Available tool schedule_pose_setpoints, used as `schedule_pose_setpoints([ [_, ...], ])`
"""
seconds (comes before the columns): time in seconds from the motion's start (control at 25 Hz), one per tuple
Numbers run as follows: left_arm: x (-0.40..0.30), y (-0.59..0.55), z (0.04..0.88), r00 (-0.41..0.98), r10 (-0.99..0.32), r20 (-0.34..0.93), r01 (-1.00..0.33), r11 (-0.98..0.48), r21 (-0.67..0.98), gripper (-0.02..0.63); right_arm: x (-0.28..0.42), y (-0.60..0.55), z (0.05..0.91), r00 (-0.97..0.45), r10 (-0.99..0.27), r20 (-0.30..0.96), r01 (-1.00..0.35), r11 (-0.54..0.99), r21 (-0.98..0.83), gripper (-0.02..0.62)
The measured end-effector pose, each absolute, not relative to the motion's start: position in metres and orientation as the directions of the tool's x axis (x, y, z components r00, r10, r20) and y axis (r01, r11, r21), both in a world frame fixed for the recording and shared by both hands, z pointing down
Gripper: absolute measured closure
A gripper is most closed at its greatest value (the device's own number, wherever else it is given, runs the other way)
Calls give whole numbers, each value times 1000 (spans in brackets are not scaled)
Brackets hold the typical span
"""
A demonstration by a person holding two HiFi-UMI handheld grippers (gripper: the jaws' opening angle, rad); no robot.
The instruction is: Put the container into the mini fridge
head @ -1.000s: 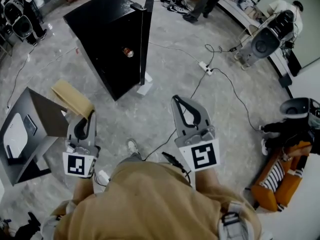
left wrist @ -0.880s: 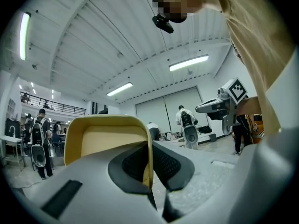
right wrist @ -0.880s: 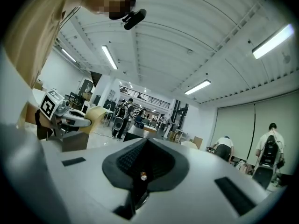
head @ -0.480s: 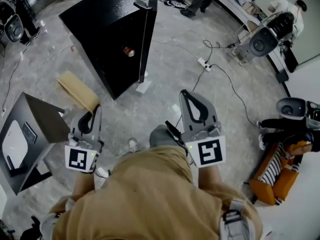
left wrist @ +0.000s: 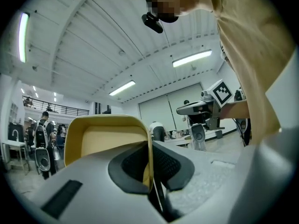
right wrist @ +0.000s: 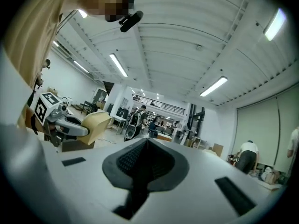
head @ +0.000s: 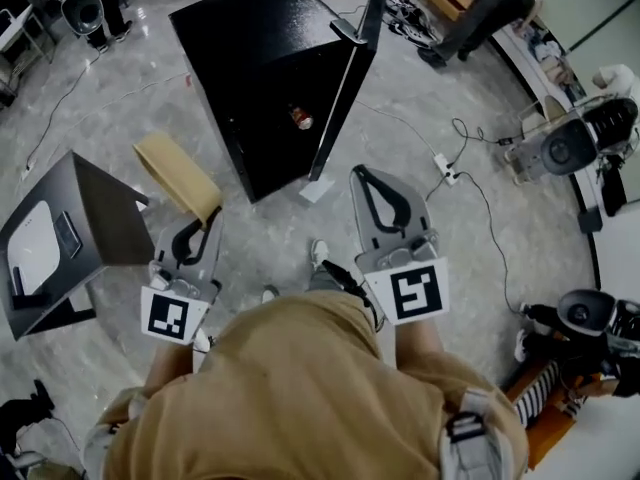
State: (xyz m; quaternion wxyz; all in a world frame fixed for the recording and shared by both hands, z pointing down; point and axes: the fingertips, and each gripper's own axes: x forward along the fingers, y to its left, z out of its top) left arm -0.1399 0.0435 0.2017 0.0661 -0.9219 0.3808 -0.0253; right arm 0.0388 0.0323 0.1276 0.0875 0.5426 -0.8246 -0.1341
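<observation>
1. The container [head: 180, 173] is clamped by its rim in the left tool [head: 207, 226], above the floor [head: 275, 223]; transport is judged in hand.
2. The right tool [head: 363, 176] is closed, empty.
3. The open mini fridge [head: 262, 78] lies at 1 o'clock, well apart; closer approach is called for.

We see a glossy black mini fridge [head: 255, 48] on a polished, marbled grey floor [head: 255, 233]. The yellow container [head: 178, 173] looks like matt, smooth plastic.
</observation>
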Motion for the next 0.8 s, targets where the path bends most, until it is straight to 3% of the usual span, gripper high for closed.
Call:
schedule_pose_setpoints([
  [0.28,-94,-22,189,623,-781,-46,-776,-610,-159,601,75,-45,120,-516,-856,-21,-820,487,302,594],
  [0.8,-37,-83,211,608,-791,76,-769,-610,-190,601,102,-119,135,-584,-812,-5,-782,561,274,594],
])
